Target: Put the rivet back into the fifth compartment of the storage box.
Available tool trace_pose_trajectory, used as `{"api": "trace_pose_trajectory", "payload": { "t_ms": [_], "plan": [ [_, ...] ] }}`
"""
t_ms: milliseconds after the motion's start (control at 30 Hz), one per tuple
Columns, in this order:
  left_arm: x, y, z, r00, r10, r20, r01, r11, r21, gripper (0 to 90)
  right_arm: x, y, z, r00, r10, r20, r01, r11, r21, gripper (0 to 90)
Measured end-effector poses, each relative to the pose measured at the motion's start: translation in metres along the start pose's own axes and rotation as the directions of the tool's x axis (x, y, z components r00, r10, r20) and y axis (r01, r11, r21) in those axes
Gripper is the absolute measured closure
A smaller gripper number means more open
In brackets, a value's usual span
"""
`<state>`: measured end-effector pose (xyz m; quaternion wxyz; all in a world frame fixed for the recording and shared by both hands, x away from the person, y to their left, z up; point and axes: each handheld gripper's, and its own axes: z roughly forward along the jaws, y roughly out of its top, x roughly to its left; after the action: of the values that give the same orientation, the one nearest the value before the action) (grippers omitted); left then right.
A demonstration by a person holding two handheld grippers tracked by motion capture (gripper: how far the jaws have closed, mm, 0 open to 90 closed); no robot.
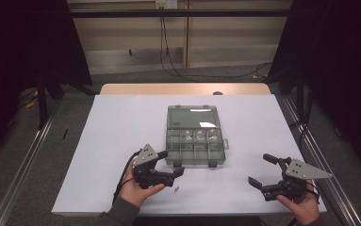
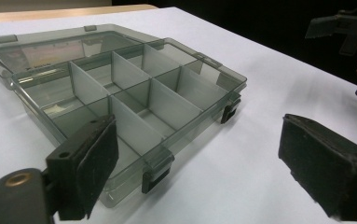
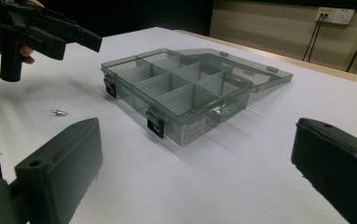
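Observation:
A clear grey compartment box (image 1: pixel 195 141) lies open in the middle of the white table (image 1: pixel 121 122), its lid (image 1: pixel 191 117) folded flat behind it. Its compartments look empty (image 2: pixel 120 88). My left gripper (image 1: pixel 171 162) is open just in front of the box's near left corner, nothing between its pads (image 2: pixel 92 163). To the right of the box, near the front edge, my right gripper (image 1: pixel 259 169) is open and holds nothing. A small metal screw (image 1: pixel 176 189) lies on the table in front of the left gripper, also seen as a tiny screw (image 3: pixel 58 112) in the right gripper view.
Two black latches (image 3: pixel 156 125) hang from the box's front wall. A wooden strip (image 1: pixel 183 88) borders the table's far edge. Cables (image 1: pixel 168 56) run along the floor beyond. Metal rails (image 1: pixel 22 165) flank the table.

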<state>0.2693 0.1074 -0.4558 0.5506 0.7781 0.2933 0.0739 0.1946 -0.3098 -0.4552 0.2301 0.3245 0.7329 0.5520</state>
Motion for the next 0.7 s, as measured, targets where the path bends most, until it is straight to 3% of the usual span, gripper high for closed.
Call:
{"api": "trace_pose_trajectory", "payload": {
  "t_ms": [367, 700],
  "plan": [
    [-0.005, -0.003, 0.0, 0.9992, 0.04, 0.007, -0.04, 0.9985, 0.038, 10.6, 0.0, 0.0, 0.0, 1.0, 0.003, -0.004, -0.003, 1.0, 0.002, 1.4],
    [-0.012, -0.007, 0.002, 0.9958, 0.088, 0.027, -0.09, 0.9922, 0.087, 11.1, 0.0, 0.0, 0.0, 1.0, 0.001, 0.0, -0.001, 1.0, 0.005, 1.3]
  ]
}}
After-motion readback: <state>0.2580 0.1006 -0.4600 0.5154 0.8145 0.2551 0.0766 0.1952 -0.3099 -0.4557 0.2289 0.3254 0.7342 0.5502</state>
